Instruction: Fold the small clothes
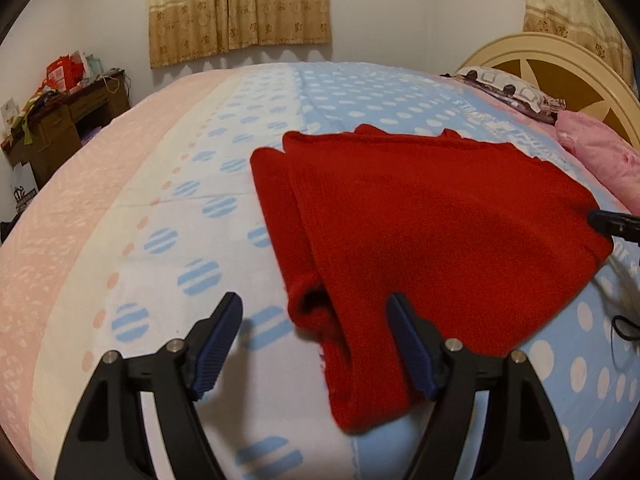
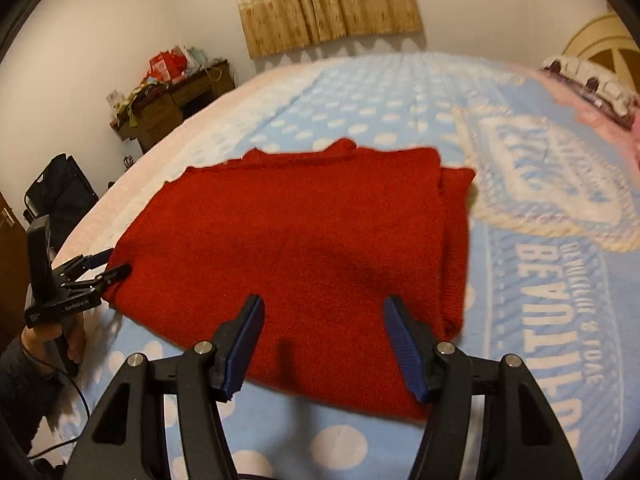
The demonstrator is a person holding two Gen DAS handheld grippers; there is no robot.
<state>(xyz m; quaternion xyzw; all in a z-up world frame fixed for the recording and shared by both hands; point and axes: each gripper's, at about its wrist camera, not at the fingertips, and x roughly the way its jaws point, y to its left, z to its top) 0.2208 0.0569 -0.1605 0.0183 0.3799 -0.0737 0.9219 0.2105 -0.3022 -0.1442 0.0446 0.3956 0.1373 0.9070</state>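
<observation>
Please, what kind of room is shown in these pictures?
Most likely a home bedroom. A bed under a dotted blue blanket fills the view, with a cream headboard and pillows at one end, curtains on the wall, and a cluttered wooden desk.

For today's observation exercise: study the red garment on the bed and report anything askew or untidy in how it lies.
The red garment is folded unevenly: in the left wrist view, a sleeve-like layer sticks out along its left edge, its end bunched. Both grippers, left and right, are open, holding nothing.
</observation>
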